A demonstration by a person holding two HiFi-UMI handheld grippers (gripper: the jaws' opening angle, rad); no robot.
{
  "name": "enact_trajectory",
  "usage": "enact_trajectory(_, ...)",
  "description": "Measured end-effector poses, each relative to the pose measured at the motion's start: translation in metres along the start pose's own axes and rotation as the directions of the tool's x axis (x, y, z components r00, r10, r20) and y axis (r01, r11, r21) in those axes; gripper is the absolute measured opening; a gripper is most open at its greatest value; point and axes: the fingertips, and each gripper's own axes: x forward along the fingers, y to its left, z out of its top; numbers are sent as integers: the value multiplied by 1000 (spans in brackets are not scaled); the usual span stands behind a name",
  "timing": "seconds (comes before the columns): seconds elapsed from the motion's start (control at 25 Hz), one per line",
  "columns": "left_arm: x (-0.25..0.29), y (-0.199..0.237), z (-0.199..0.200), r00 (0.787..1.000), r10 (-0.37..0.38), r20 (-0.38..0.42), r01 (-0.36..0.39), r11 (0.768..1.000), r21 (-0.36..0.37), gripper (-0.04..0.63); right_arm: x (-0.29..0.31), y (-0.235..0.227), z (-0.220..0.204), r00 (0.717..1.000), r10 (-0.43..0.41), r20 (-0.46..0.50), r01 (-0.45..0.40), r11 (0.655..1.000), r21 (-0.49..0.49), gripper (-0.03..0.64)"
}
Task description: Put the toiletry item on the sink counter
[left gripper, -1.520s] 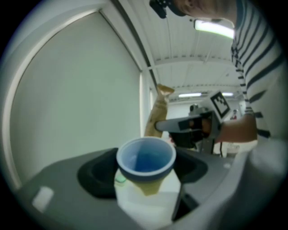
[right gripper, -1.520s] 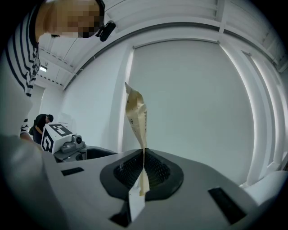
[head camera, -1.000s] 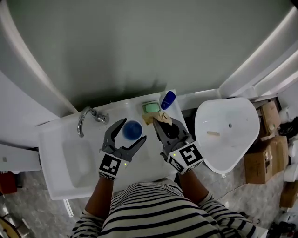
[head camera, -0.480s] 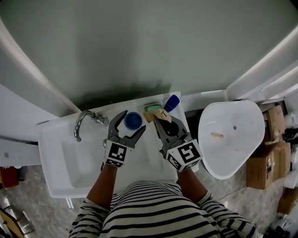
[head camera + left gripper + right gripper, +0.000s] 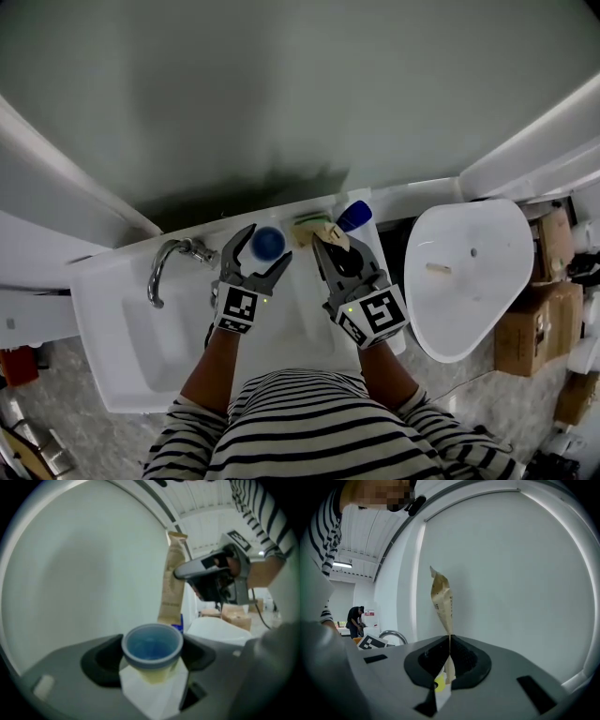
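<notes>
The left gripper is held over the back of the white sink counter, just right of the chrome faucet. Its jaws are spread wide and closed around a blue cup. In the left gripper view the cup's rim is seen filling the gap and touching both pads. The cup is kept upright with its open mouth facing up.

The right gripper is positioned just beside the left one, toward the counter's right end. Its jaws are pressed together on the lower edge of a tan paper packet, which is pinched flat and stands up above the jaw tips against the grey wall.

Behind the two grippers, at the counter's back edge, a green soap bar is seen, and a blue bottle lies tilted just to its right. Cardboard boxes are visible on the floor at the far right.
</notes>
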Motion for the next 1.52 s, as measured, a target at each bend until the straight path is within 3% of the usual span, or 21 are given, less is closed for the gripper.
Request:
enact_trajectory(0.72,43,12,-78,995,-28,-95,23,998,-60,373,35,-14,-34,999,-8,-49,10,999,36,12)
enact_trajectory(1.52,54,12,-93,994,-35,-103,34,999,-8,374,41,-9,-35,998,7,-63,-5,1000,26,12)
